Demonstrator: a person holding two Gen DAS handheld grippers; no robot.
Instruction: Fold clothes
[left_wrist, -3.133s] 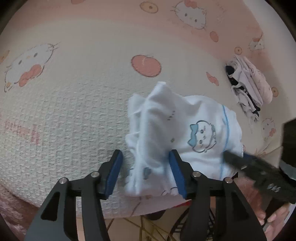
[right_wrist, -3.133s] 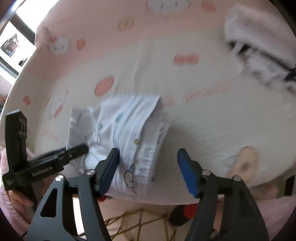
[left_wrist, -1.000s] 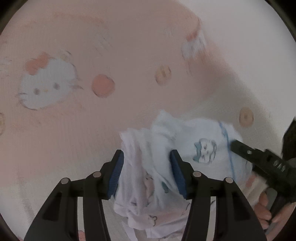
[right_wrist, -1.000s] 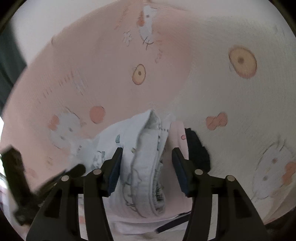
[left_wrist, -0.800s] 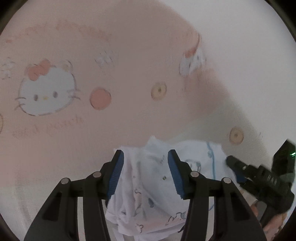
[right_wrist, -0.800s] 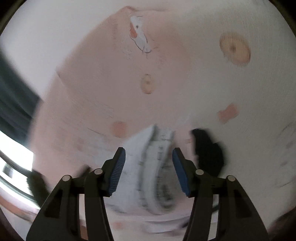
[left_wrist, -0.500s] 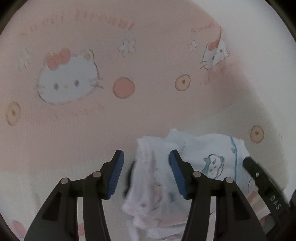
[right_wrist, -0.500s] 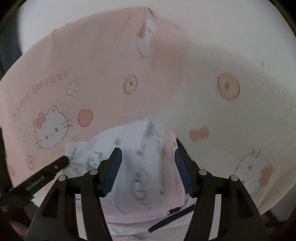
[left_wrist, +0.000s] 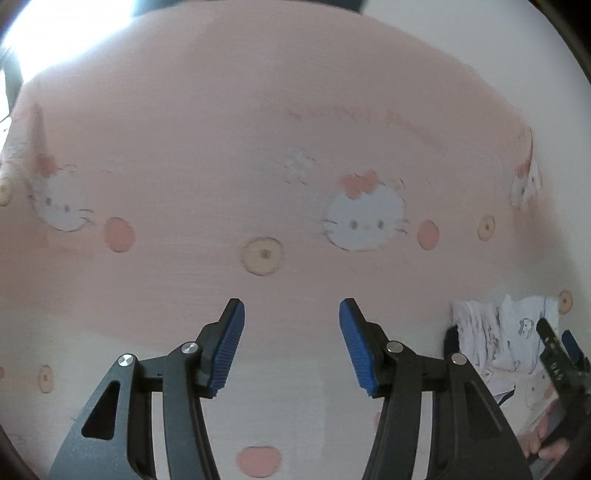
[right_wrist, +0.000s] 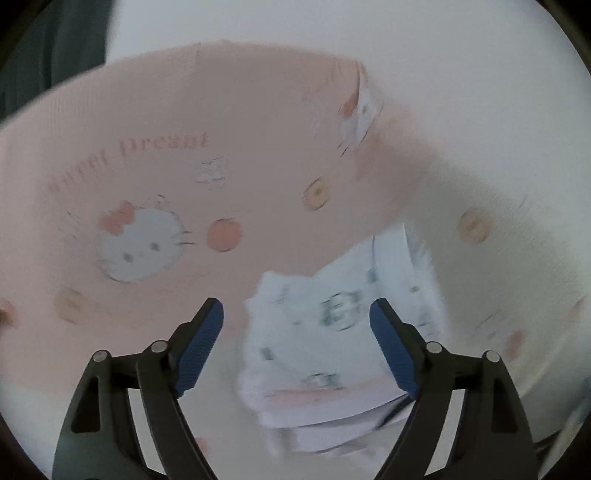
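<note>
both grippers empty, folded garment lying on the bed cover.

left gripper (left_wrist: 291, 347) jaws wide, nothing between them, over bare pink cartoon-cat cover (left_wrist: 258, 166), well to the left of the folded white garment (left_wrist: 502, 339). right gripper (right_wrist: 295, 347) jaws wide, just above that garment (right_wrist: 332, 332), not gripping it. right wrist view blurred; garment sits atop other folded cloth.

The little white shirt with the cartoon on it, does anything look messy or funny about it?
Nothing is torn or spilled. The white shirt lies folded on a small stack of clothes on the pink cartoon-cat bedsheet. Its edges look a bit uneven, but that picture is blurry. Both the left claw and the right claw are open and empty.
</note>
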